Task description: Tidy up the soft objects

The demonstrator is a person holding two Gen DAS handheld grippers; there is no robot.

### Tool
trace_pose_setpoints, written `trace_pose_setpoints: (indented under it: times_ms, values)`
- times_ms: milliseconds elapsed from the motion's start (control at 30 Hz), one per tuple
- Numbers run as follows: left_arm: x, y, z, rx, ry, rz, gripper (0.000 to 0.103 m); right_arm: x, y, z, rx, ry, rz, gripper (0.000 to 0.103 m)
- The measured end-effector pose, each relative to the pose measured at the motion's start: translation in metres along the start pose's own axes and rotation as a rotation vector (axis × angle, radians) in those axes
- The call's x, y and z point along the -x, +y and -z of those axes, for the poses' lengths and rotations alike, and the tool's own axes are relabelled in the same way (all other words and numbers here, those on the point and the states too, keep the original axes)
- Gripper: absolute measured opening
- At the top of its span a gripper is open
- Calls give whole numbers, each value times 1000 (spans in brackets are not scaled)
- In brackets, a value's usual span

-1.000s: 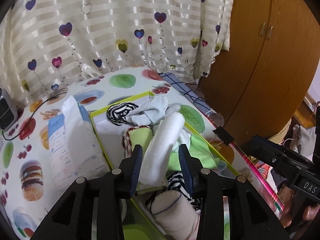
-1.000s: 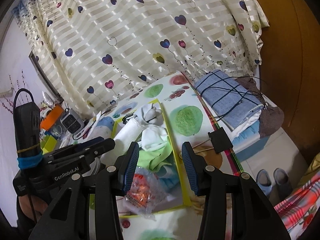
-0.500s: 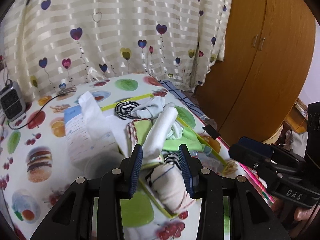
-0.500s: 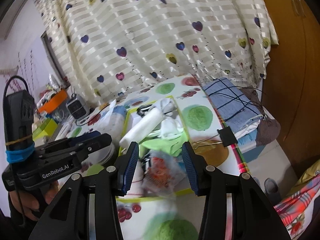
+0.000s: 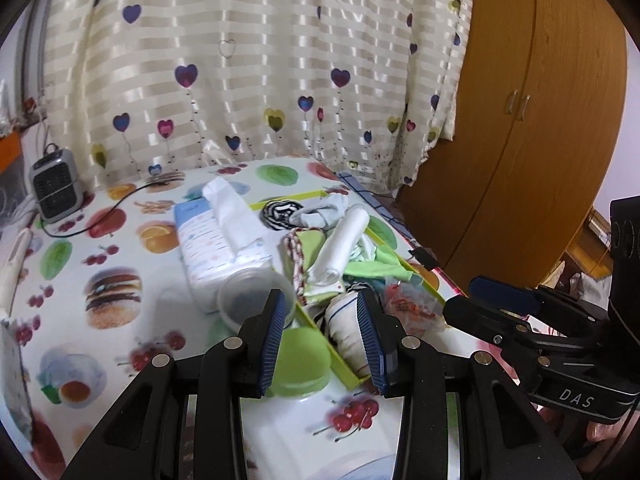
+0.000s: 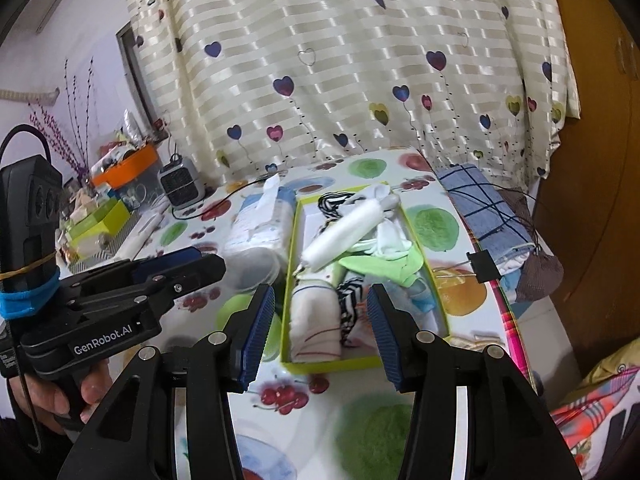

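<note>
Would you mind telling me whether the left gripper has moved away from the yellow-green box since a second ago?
Yes. The left gripper has drawn back toward the camera side: its fingers, earlier over the box, now frame only its near end.

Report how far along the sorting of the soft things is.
Done: a white roll, striped socks and green cloth lie in the yellow-green box, loosely heaped. In hand: nothing; the left gripper and right gripper are both empty above the table. Left: neatening the heap.
</note>
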State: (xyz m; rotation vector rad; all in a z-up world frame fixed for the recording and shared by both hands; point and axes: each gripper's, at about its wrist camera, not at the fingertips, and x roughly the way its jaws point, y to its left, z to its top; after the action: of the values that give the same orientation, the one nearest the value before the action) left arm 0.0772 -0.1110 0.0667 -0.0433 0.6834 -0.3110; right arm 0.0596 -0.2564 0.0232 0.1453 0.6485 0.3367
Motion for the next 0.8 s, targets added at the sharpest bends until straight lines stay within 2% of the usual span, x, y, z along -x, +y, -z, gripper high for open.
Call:
trace_pose_setpoints:
  times_ms: [300, 567, 800]
  values:
    - [19, 16, 19, 37, -5, -33, 36, -1, 27, 9, 49, 44, 5, 50]
    - [18, 16, 31, 35, 20, -122, 36, -4, 38, 17, 86, 86, 29, 50]
    - [19, 11, 37, 24, 40, -135, 36, -3, 40, 20, 95, 95, 33, 50]
